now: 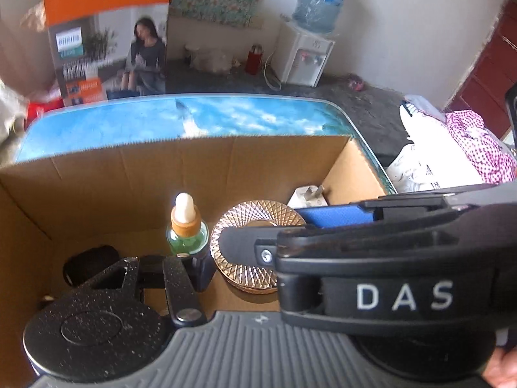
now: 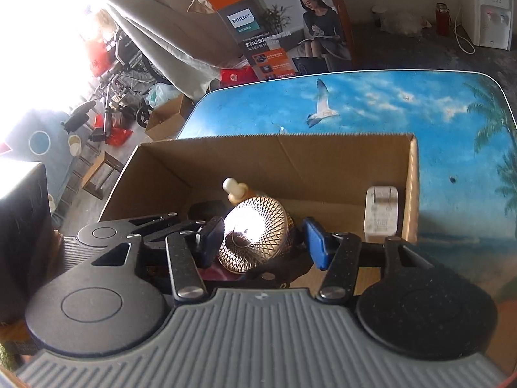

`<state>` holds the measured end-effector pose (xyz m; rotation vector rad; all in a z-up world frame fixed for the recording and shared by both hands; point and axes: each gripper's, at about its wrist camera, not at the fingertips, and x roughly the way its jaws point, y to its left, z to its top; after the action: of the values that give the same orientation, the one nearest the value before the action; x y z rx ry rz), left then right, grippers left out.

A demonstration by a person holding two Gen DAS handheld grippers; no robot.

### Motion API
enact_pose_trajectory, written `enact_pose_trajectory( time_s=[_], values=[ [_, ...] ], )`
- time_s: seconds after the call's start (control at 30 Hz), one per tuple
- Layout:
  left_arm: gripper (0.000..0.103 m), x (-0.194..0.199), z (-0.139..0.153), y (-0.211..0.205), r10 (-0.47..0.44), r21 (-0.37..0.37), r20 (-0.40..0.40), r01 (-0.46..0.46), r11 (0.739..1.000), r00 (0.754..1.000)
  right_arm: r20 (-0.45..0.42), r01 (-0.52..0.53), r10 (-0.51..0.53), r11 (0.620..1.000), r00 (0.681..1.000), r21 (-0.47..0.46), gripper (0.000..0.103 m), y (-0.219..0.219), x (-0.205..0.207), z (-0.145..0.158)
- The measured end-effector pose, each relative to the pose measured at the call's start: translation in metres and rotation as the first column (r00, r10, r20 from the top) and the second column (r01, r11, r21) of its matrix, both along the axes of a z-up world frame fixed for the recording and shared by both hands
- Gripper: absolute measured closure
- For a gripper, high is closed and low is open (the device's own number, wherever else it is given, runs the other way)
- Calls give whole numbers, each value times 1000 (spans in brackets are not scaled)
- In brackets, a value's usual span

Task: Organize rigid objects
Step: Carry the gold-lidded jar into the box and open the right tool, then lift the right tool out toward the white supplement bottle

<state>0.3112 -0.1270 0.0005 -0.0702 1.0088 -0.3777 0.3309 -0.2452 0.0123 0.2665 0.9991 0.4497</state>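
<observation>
A gold round case [image 2: 255, 232] with a diamond-cut lid hangs over an open cardboard box [image 2: 290, 137]. My right gripper [image 2: 263, 242] is shut on it, a blue pad on either side of its rim. In the left wrist view the case [image 1: 245, 268] lies against the left pad of my left gripper [image 1: 258, 258]. That gripper's other finger is hidden behind the right gripper's black housing [image 1: 404, 294]. Inside the box stand a green dropper bottle [image 1: 187, 226], a white charger plug [image 2: 381, 213] and a black object [image 1: 87, 262].
The box sits on a table [image 2: 387, 103] printed with sky and seagulls. Behind it stands an orange Philips carton [image 2: 281, 22]. A water dispenser [image 1: 307, 58] is at the far wall, clothes [image 1: 468, 142] lie to the right, and a wheelchair with clutter [image 2: 129, 64] is on the left.
</observation>
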Motion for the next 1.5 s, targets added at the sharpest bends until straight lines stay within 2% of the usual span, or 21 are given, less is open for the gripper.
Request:
enact_pose_trajectory(
  time_s=[0.1,0.33,0.57,0.67,0.73,0.9,0.97,1.03,1.13,1.3,1.4,1.5],
  values=[
    [44,4,-2,2,3,-12,-32,-4,1000,999,8,-3,3,1000,1000,-14,49,3,5,-3],
    [35,-2,4,5,17,-39,8,-17,999,1000,66,9,-8,1000,998,-16,49,4,-2,4],
    [20,-30,22,12,19,-81,30,-16,997,999,201,36,-45,998,978,50,48,-6,-52,41],
    [17,-58,36,17,11,-102,81,-3,995,997,285,68,-91,994,954,87,38,-13,-93,61],
    [11,-84,46,22,-3,-107,138,18,994,990,350,92,-117,992,929,87,27,-15,-125,73],
    [11,-143,64,30,-37,-94,220,59,994,975,474,132,-177,983,863,127,4,-22,-203,90],
    [10,-169,72,35,-88,-71,278,112,991,956,491,140,-206,976,846,168,1,-27,-230,90],
    [4,-194,74,44,-119,-79,321,151,985,940,486,124,-218,968,847,217,1,-31,-252,86],
    [4,-221,70,62,-125,-95,342,166,981,931,452,118,-224,961,864,250,1,-34,-276,74],
    [1,-257,57,86,-106,-27,393,127,992,913,366,141,-230,957,902,254,1,-27,-297,45],
    [1,-263,48,100,-79,-25,386,96,995,919,295,147,-234,947,926,287,1,-22,-298,27],
    [1,-269,39,110,-41,9,402,41,999,915,245,144,-222,944,944,298,1,-6,-295,16]
  ],
)
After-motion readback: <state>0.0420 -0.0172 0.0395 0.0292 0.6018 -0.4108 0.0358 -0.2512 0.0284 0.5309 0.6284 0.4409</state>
